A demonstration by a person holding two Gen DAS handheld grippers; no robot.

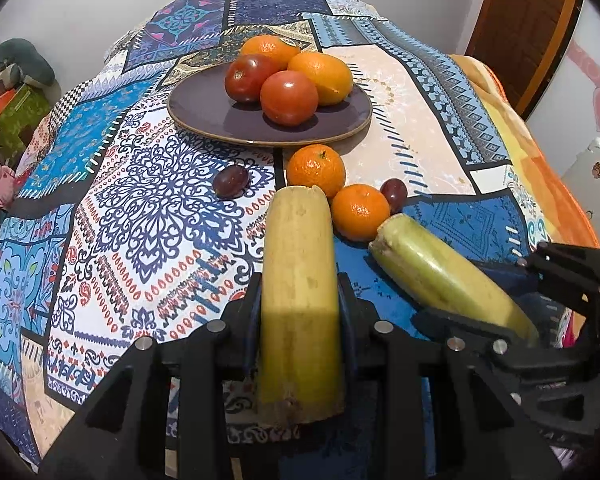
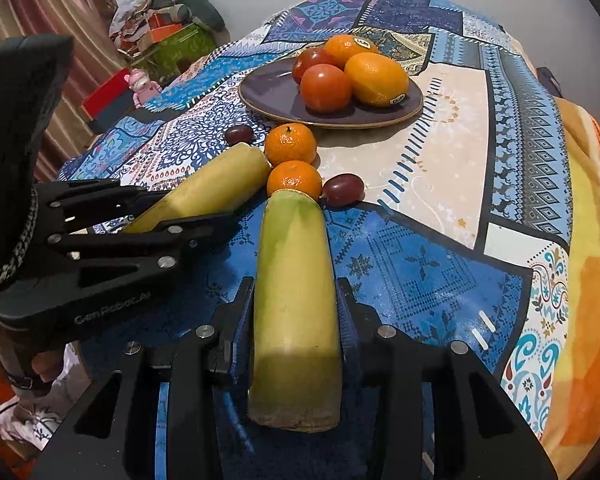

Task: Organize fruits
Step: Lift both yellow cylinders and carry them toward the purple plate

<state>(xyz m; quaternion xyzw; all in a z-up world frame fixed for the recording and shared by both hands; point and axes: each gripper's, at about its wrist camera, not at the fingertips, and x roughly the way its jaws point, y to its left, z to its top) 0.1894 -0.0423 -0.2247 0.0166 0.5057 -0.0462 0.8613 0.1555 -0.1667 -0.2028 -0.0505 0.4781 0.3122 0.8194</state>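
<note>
Simultaneously, the left hand-held gripper (image 1: 300, 308) clamps a pale yellow cut banana piece (image 1: 298, 280) and the right hand-held gripper (image 2: 296, 312) a greener cut banana piece (image 2: 296, 300), both long axes pointing ahead toward the dark purple plate (image 1: 204, 114) of oranges and tomatoes. Two small orange mandarins (image 1: 316, 170) and two dark grapes (image 1: 231, 181) lie on the patterned surface (image 1: 148, 208) between banana tips and plate, the likely obstruction; the left one seems slightly nearer.

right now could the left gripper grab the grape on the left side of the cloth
Probably not yet: the left gripper is already shut on a yellow banana piece. The grape itself lies bare on the cloth, nothing covering it.
</note>
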